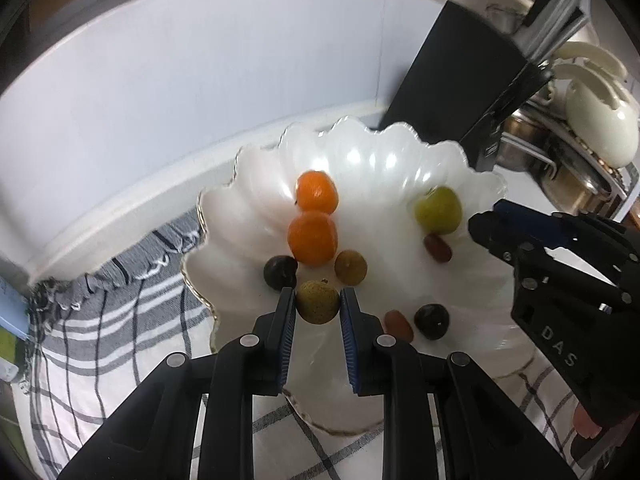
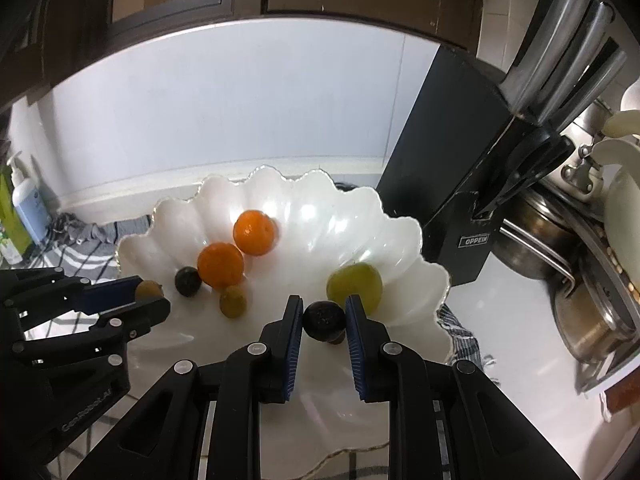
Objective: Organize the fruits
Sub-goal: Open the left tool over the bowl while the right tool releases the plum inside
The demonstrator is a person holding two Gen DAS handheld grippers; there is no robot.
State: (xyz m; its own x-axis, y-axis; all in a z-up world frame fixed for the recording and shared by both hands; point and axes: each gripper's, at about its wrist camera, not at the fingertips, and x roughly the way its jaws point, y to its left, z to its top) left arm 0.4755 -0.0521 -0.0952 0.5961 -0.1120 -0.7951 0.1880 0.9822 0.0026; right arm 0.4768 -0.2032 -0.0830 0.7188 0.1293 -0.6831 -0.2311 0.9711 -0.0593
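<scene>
Both grippers are over the scalloped white bowl [image 1: 400, 152], which sits on a striped cloth [image 1: 120, 340] on the counter, close to its back edge and just beside a black knife block [image 2: 452, 168]. The left gripper [image 1: 318, 300] has its fingers clamped on a small speckled yellow-brown fruit [image 1: 317, 302]; the right gripper [image 2: 323, 314] has its fingers clamped on a small dark round fruit [image 2: 323, 319]. Each fruit is held right at the fingertips, above the near part of the bowl.

Already lying in the bowl are two oranges [image 1: 314, 216] touching one another near the middle, a green fruit [image 1: 438, 210] towards the right rim, another dark fruit [image 1: 280, 272], a second yellow-brown one [image 1: 351, 267] and a couple of small reddish ones [image 1: 438, 248].

The step looks to be setting these two down among their own kind. To do it well I would bring each fruit low — almost onto the bowl's floor — before easing the fingers apart, since these are round and the curved sides would send them rolling. The speckled fruit could go just beside its yellow-brown twin, the dark one by a dark mate, without nudging the oranges.

Both grippers point steeply down into the bowl, side by side; the right one comes in over the bowl's right rim, the left one over its near-left side, and they are near each other but not touching.
</scene>
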